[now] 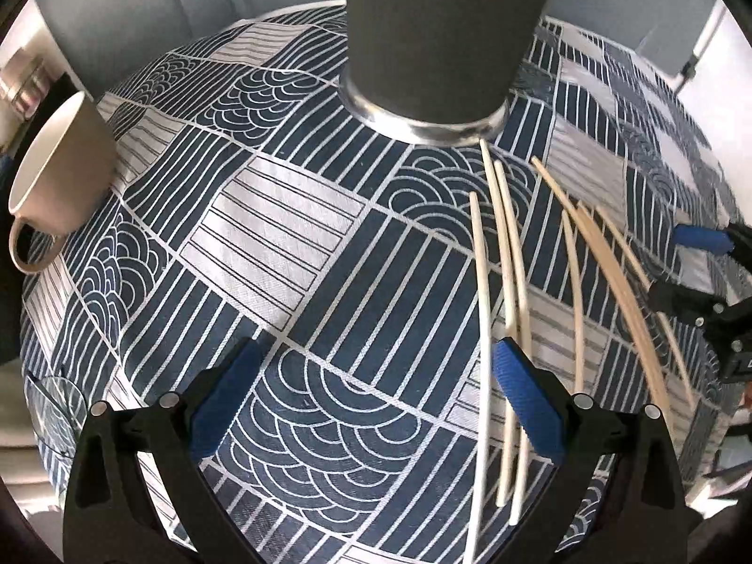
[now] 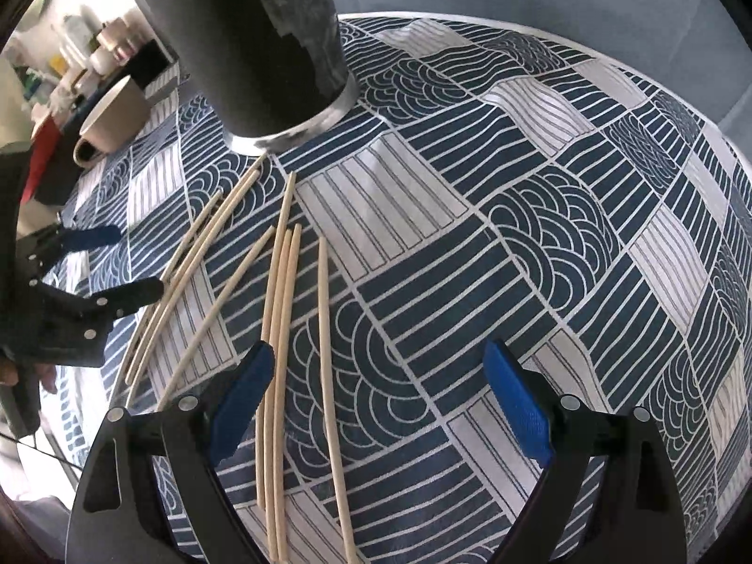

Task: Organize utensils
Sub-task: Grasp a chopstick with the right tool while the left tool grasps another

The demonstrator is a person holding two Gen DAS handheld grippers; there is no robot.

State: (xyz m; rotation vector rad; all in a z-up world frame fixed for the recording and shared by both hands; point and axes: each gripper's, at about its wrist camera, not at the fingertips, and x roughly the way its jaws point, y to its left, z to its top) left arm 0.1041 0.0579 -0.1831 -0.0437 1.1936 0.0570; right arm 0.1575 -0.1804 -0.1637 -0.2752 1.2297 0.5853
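Several pale wooden chopsticks (image 1: 505, 254) (image 2: 282, 291) lie loose on a blue and white patterned tablecloth (image 1: 291, 244) (image 2: 517, 235), their tips near a tall dark cup with a metal base (image 1: 437, 47) (image 2: 254, 61). My left gripper (image 1: 376, 390) hangs open over the cloth; its right finger sits above the leftmost sticks. My right gripper (image 2: 380, 404) is open too, and a few sticks run between its blue pads without touching them. Each gripper shows at the other view's edge: the right gripper (image 1: 705, 272) and the left gripper (image 2: 94, 272).
A beige mug (image 1: 51, 188) (image 2: 113, 117) stands at the cloth's left edge. Cluttered shelves (image 2: 80, 47) lie beyond it. A clear glass lid or dish (image 1: 51, 404) sits at the near left. The table edge curves along the far right in the right wrist view.
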